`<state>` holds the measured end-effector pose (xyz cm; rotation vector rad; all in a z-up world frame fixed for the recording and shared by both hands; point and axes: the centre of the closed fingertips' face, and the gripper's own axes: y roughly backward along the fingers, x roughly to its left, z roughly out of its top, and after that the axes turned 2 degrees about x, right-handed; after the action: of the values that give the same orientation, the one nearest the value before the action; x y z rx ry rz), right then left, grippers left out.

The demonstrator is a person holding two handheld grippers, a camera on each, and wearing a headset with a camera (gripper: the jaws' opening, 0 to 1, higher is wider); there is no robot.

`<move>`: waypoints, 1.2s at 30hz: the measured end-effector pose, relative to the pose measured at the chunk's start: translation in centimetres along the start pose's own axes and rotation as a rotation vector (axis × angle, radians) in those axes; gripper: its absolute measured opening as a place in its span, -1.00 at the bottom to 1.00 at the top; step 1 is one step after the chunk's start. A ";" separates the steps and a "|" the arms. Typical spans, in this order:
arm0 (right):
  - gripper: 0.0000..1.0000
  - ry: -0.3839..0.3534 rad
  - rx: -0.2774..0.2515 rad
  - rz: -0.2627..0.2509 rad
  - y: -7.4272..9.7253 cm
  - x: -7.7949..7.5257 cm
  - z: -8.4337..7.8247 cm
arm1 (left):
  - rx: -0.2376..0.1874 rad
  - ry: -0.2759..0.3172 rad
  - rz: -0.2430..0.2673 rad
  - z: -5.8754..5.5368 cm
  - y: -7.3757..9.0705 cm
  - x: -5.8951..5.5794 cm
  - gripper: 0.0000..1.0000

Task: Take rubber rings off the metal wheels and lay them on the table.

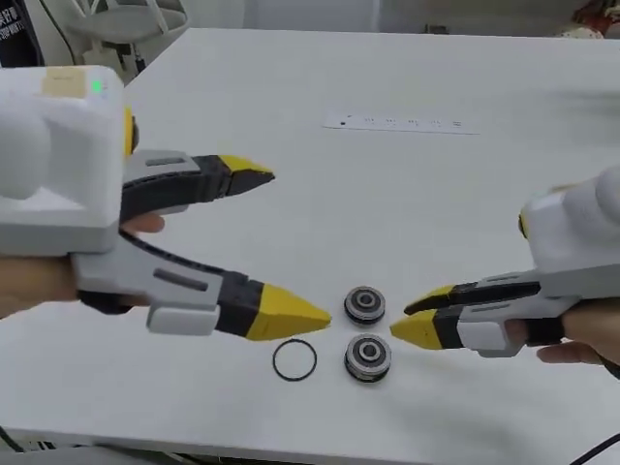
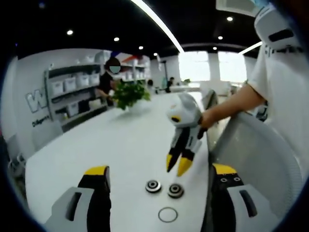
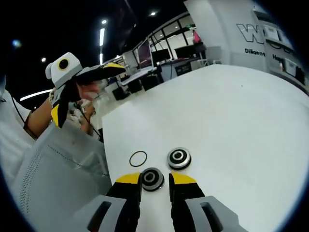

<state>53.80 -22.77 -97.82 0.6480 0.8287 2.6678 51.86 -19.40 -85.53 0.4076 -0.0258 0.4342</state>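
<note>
Closest to the table's near edge: loose rubber ring, flat on the top, just left of the near wheel and not touching it. Far wheel sits right behind the near one, small gap, both flat on their sides. Can't tell whether either still wears a ring. Right gripper comes in low from the right edge, nearly level with the top and pointing left. Jaws are only narrowly apart, yellow tips just right of the two wheels. In its own view the right gripper has the near wheel in the gap at the tips; contact unclear, doesn't look clamped. The far wheel and the ring lie just past it. The right hand wraps the grip from below. Left gripper is held higher on the left side, angled right and down, jaws spread wide with nothing between them, lower tip just above the ring. Left hand grips under the body. In the left gripper view, the ring is nearest, then the far wheel and near wheel, then the right gripper's tips hanging over them. Further up the table: a thin label strip. At the far end: a potted plant.
</note>
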 end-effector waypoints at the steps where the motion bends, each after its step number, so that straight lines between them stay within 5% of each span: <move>1: -0.60 0.000 0.008 0.002 -0.1 0.0 -0.2 | 0.000 -0.015 -0.011 0.2 -0.6 -0.1 0.72; 5: -0.59 -0.002 0.022 0.008 -0.3 0.0 -0.6 | -0.001 -0.028 -0.049 0.2 -2.7 -0.4 0.66; 11: -0.59 0.014 0.060 0.021 -0.6 0.3 -1.6 | -0.018 0.006 -0.069 -0.8 -4.7 1.1 0.62; 19: -0.57 0.029 0.112 0.035 -1.2 0.2 -2.9 | -0.006 0.024 -0.030 -4.5 -6.2 2.4 0.44; 23: -0.57 0.038 0.132 0.040 -1.5 0.2 -3.3 | 0.013 0.081 -0.049 -6.2 -6.1 2.1 0.30; 36: -0.58 0.053 0.156 0.043 -2.0 0.2 -4.0 | 0.158 0.002 -0.187 -10.0 -7.7 -1.8 -0.09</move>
<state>51.93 -22.93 -101.87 0.6398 1.0575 2.6884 52.84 -22.65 -97.83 0.5597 0.0488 0.2531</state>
